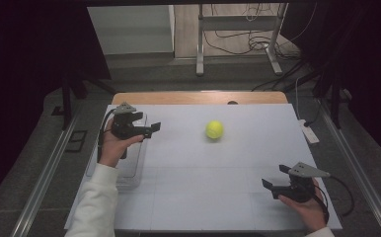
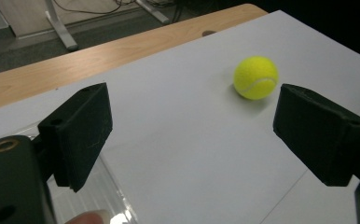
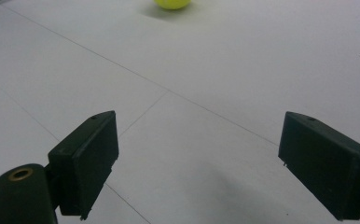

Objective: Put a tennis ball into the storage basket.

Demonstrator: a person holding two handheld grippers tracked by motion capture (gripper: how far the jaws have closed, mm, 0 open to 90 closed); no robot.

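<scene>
- The left gripper (image 1: 149, 129) is held over a clear box (image 1: 132, 173) at the left edge, jaws wide apart and empty.
- The yellow ball (image 1: 214, 130) sits alone in the far middle of the white table (image 1: 203, 197); nothing touches it, so any job looks unstarted.
- The right gripper (image 1: 276, 181), near right, is spread wide and empty too.

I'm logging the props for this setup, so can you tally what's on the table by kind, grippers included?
Tennis ball, yellow: 1
Clear plastic container, under the left gripper: 1
Handheld grippers, left gripper and right gripper, both open and empty: 2
Total: 4
</scene>
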